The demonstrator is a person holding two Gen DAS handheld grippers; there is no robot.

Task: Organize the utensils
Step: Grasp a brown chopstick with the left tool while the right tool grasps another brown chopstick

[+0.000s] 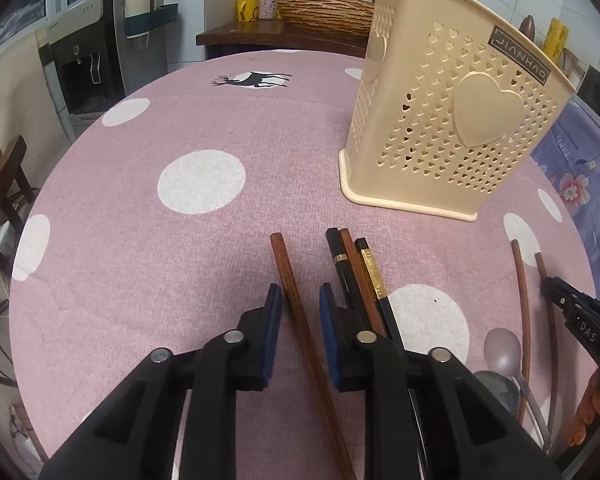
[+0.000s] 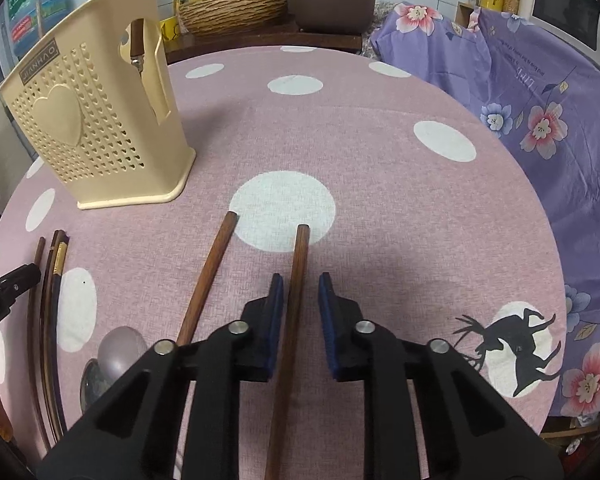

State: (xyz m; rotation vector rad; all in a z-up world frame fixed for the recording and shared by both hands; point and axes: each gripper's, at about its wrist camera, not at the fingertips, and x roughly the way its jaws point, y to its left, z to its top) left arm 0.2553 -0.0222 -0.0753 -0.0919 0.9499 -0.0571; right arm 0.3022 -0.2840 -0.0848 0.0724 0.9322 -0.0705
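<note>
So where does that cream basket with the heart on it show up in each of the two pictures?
Left wrist view: the cream basket stands upper right, beyond the left gripper.
Right wrist view: the same basket stands upper left, left of the right gripper.
Shared landmark: the pink dotted tablecloth and the raised heart.

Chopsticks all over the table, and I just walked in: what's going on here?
A person with a claw in each hand is sorting utensils toward the beige holder. The left claw is open around one brown chopstick; the right claw is open around another brown chopstick. Neither is lifted yet. More chopsticks and spoons lie on the cloth.
</note>
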